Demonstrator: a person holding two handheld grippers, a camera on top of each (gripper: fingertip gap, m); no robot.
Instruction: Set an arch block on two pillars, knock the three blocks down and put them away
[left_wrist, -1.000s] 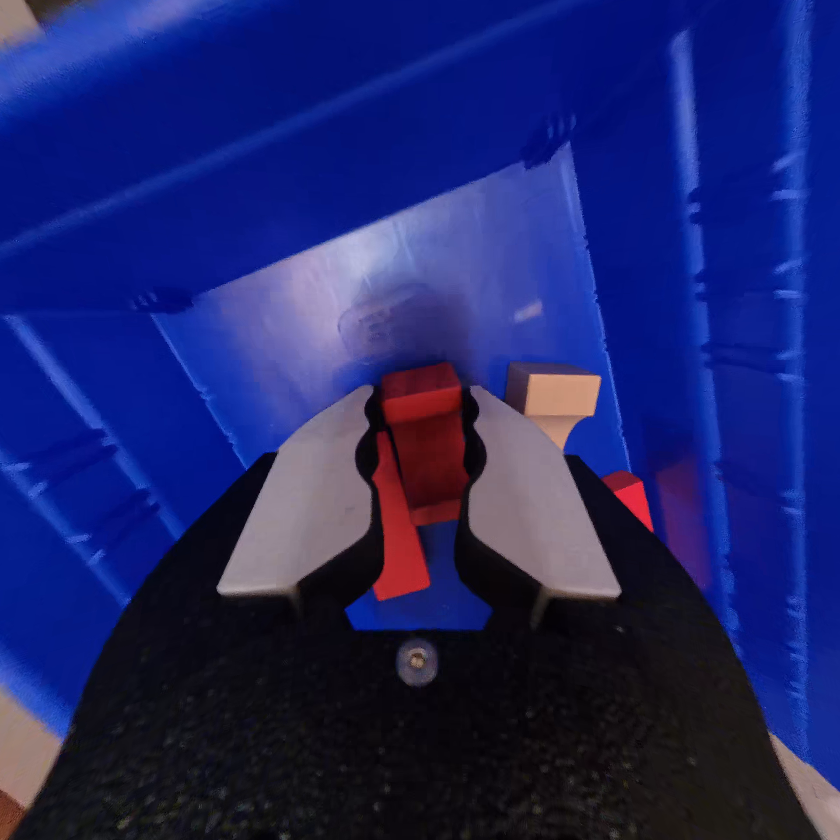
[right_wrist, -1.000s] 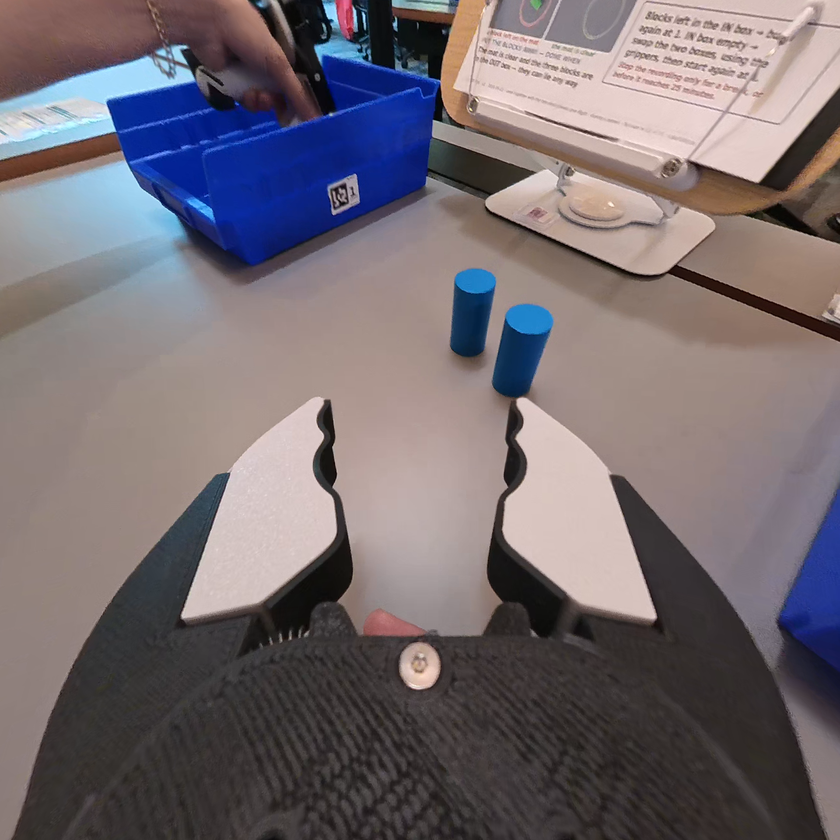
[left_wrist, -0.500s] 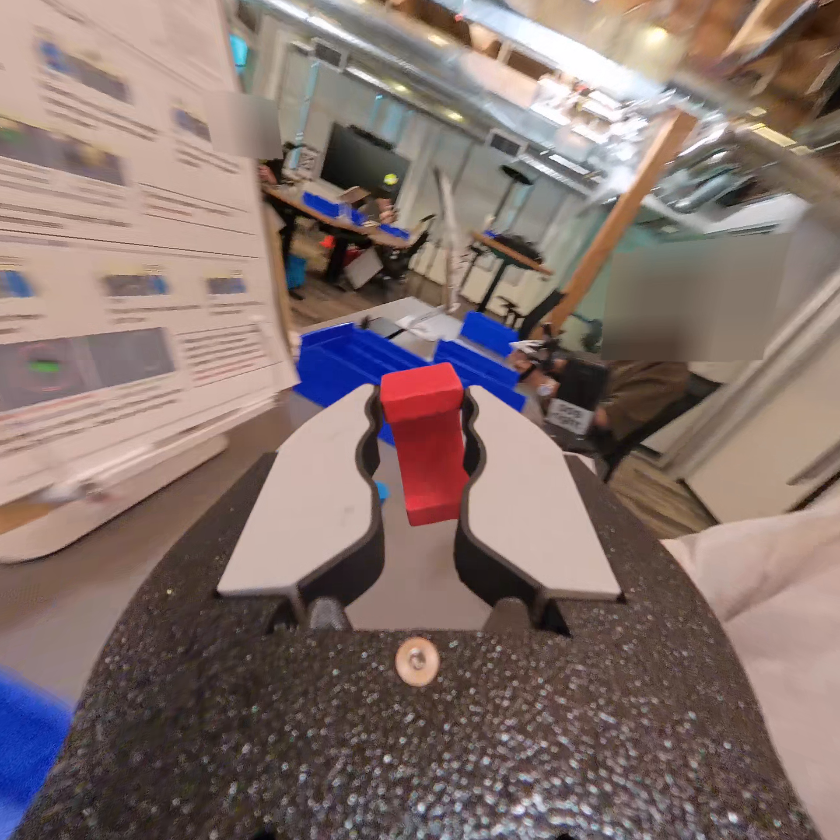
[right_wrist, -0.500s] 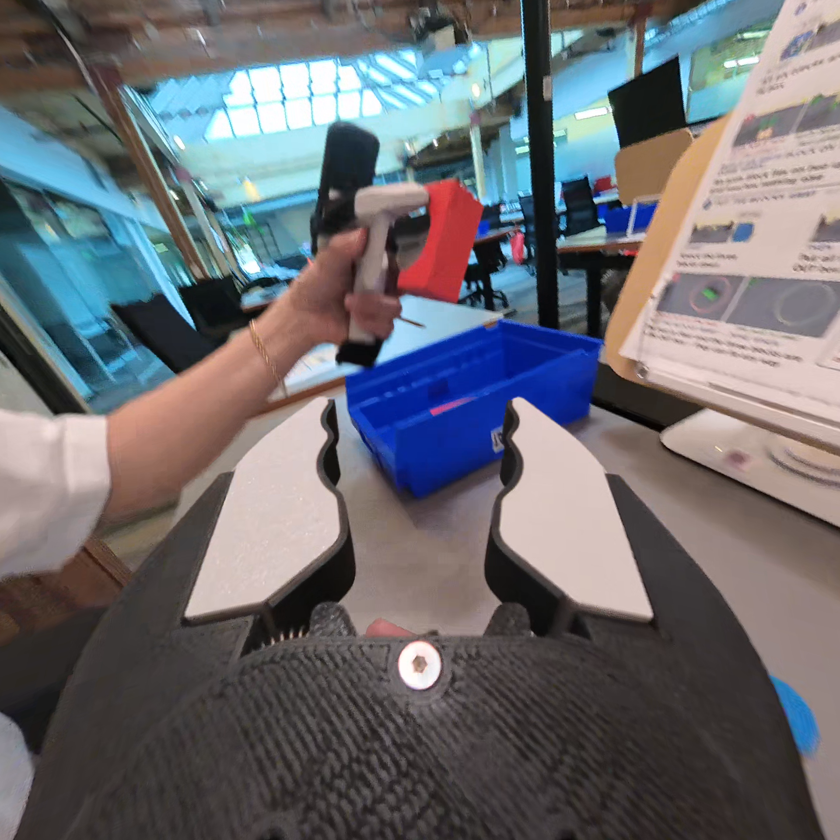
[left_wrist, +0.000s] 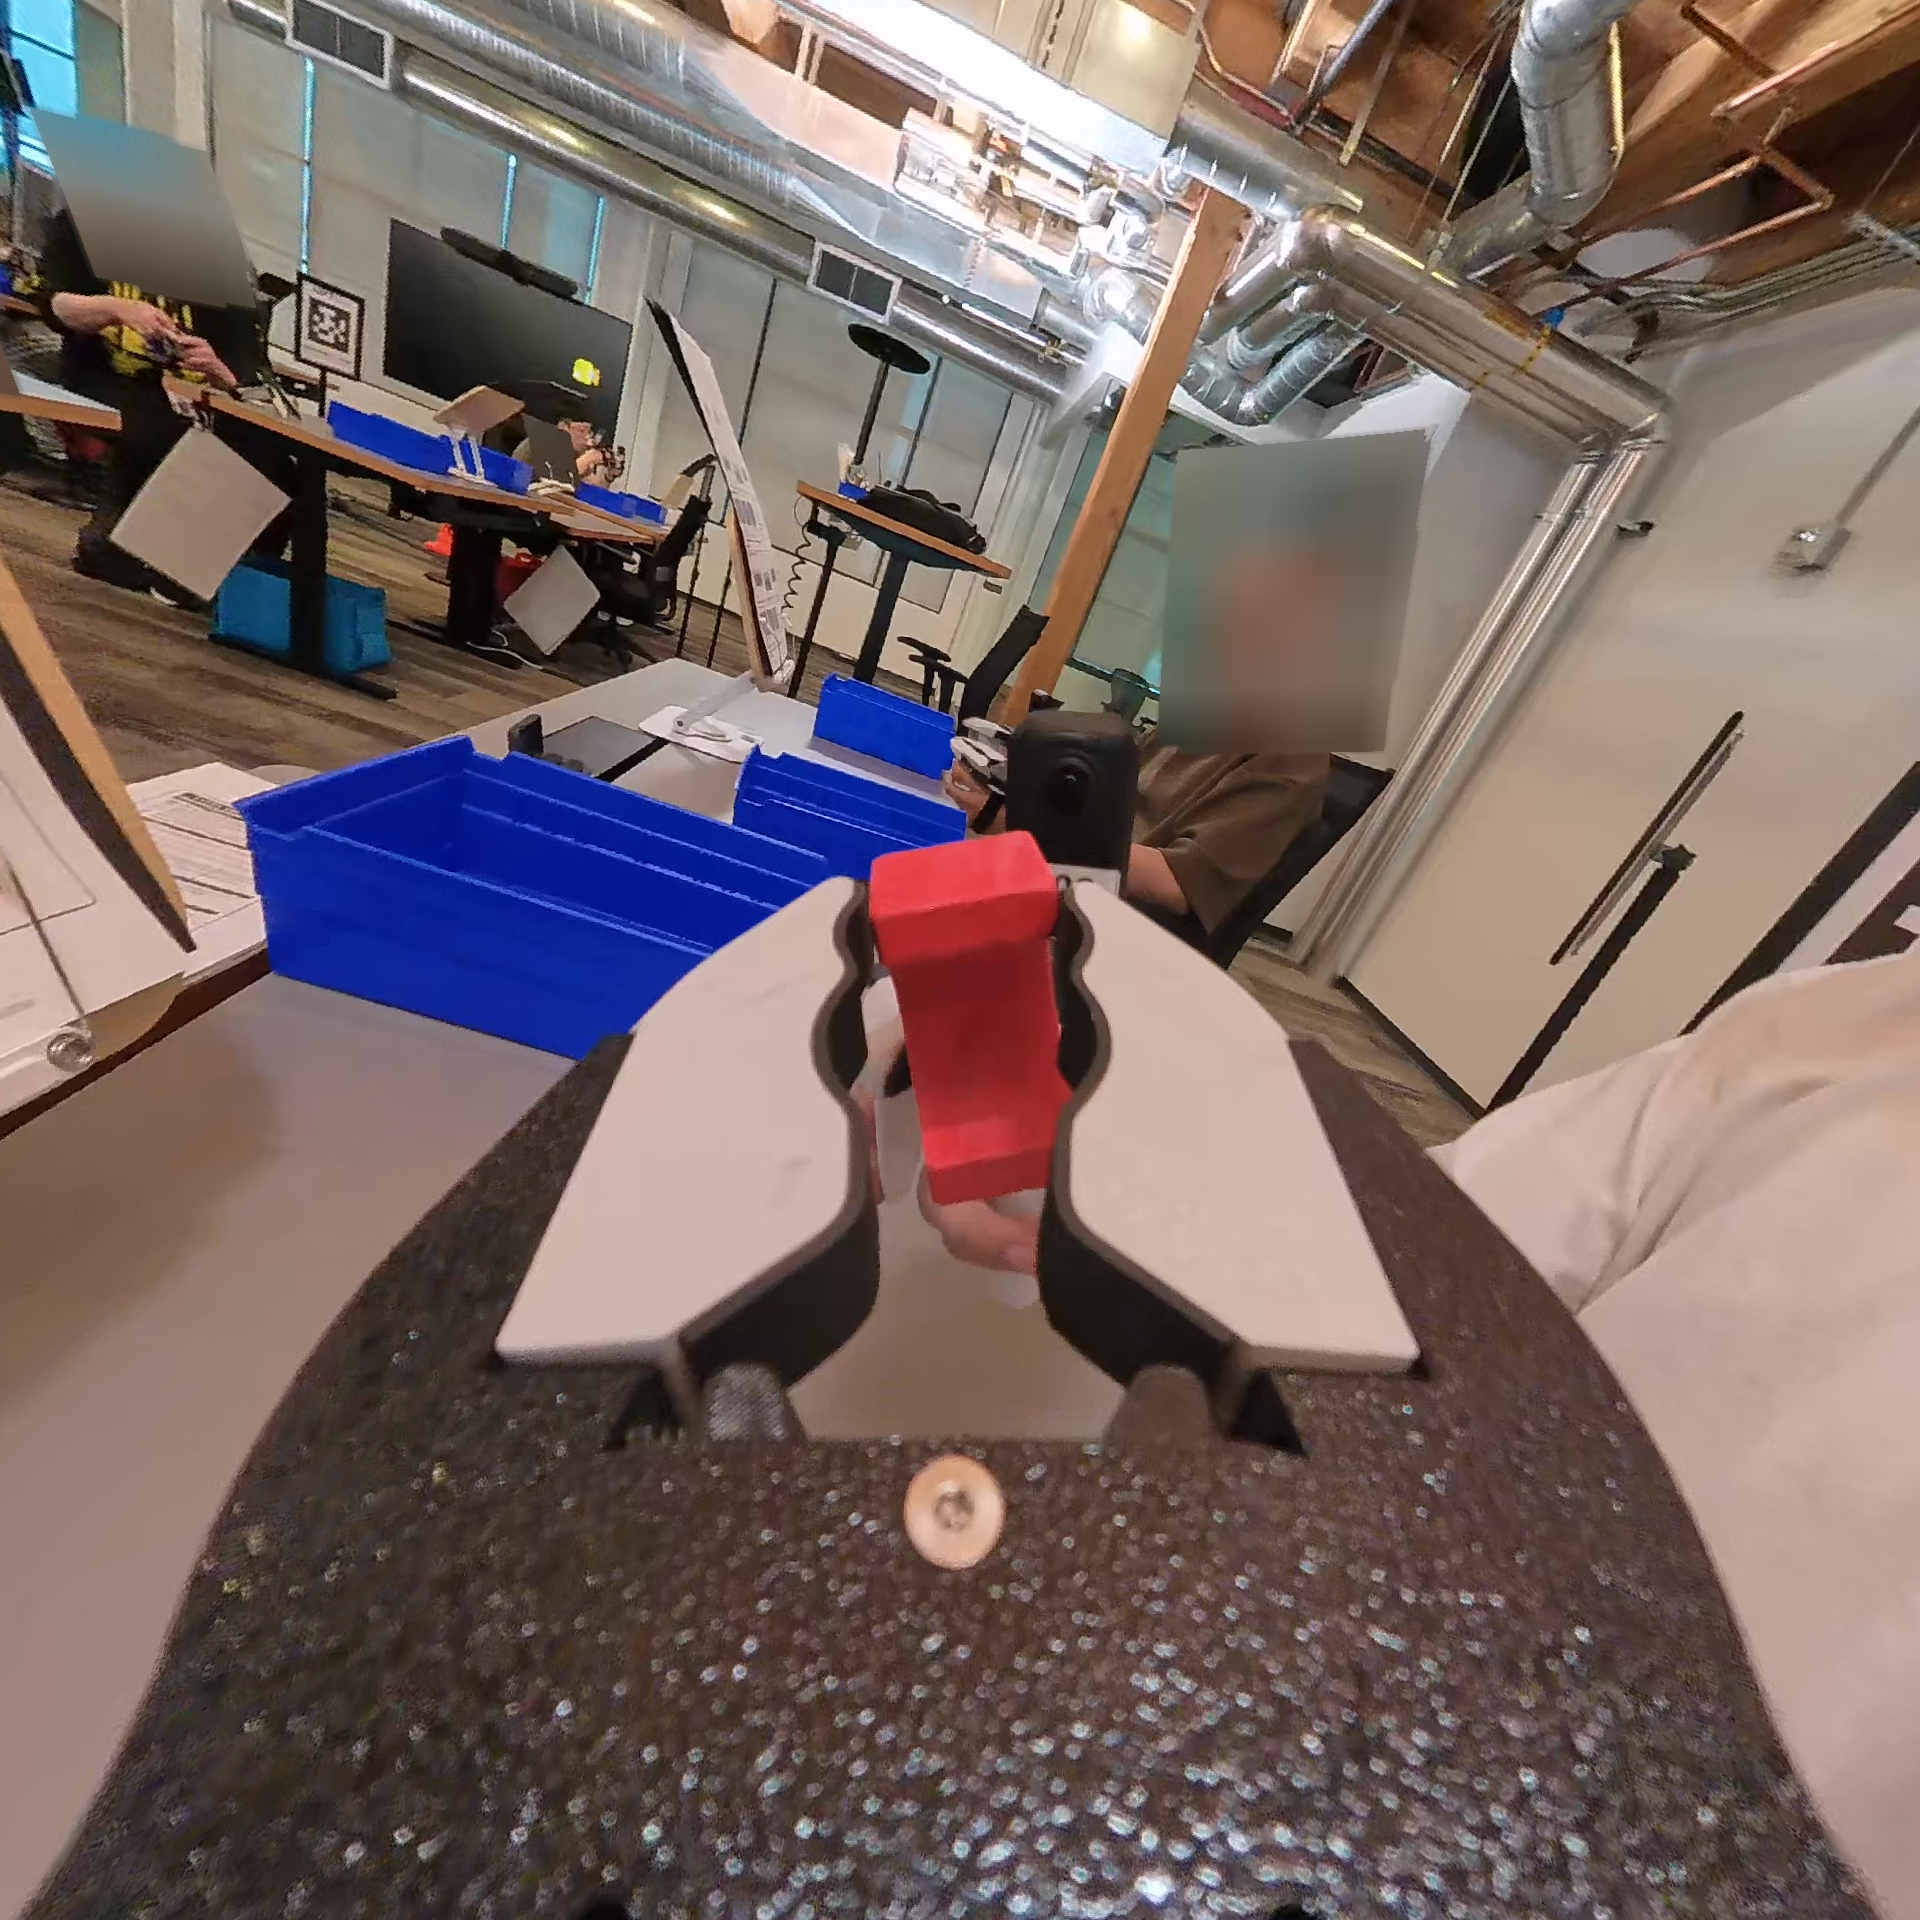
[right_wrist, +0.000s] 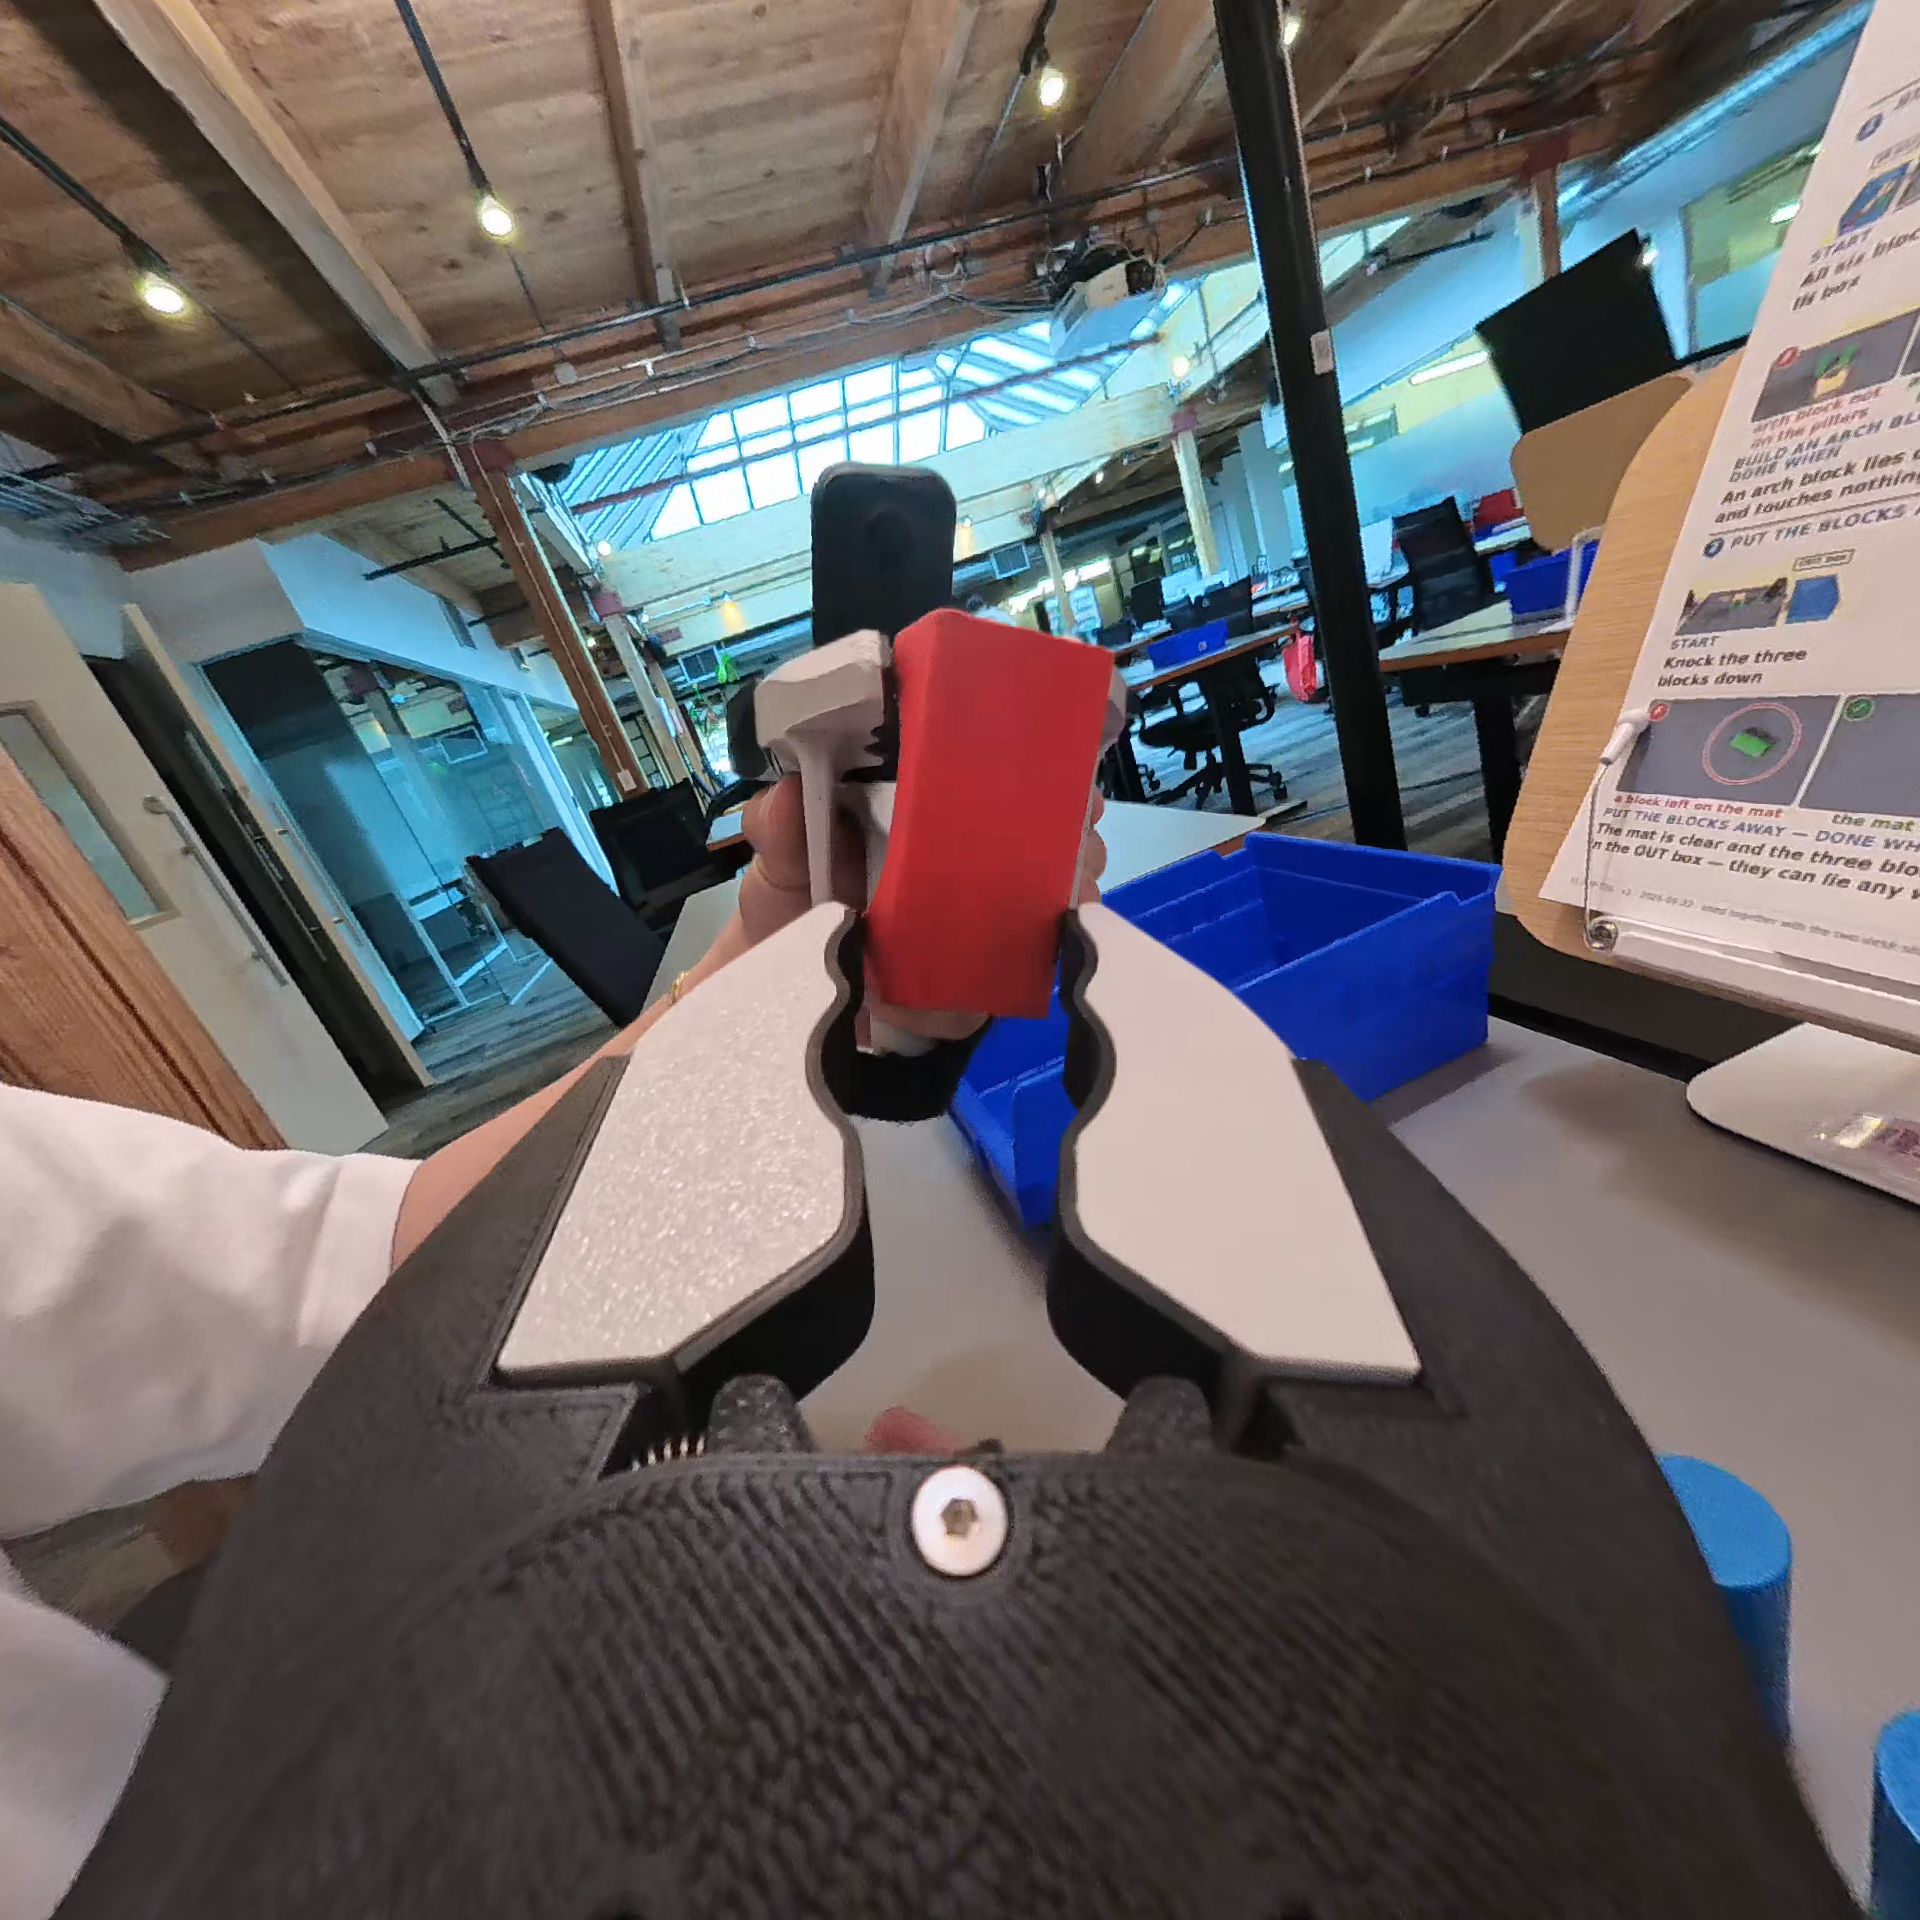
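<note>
Red arch block (left_wrist: 971, 1023) pinched in left tongs (left_wrist: 961, 1039), held in air above grey tabletop (left_wrist: 125, 1195). Looks rigid, light, smooth; flat sides suit gripping. Right tongs (right_wrist: 961, 997) spread around its lower end, contact unclear. Right view alone shows blue cylinders (right_wrist: 1735, 1558); left view, blue bin (left_wrist: 468, 883) interior.

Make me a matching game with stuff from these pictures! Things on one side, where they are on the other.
Things:
1. red block
2. blue bin
3. blue cylinders
4. paper sheet

Places:
A. on a tilted wooden board
B. standing on the table, low right in the right wrist view
C. lifted in the air, between the left gripper's fingers
D. on the table, behind the block

Pairs: 1-C, 2-D, 3-B, 4-A
</note>
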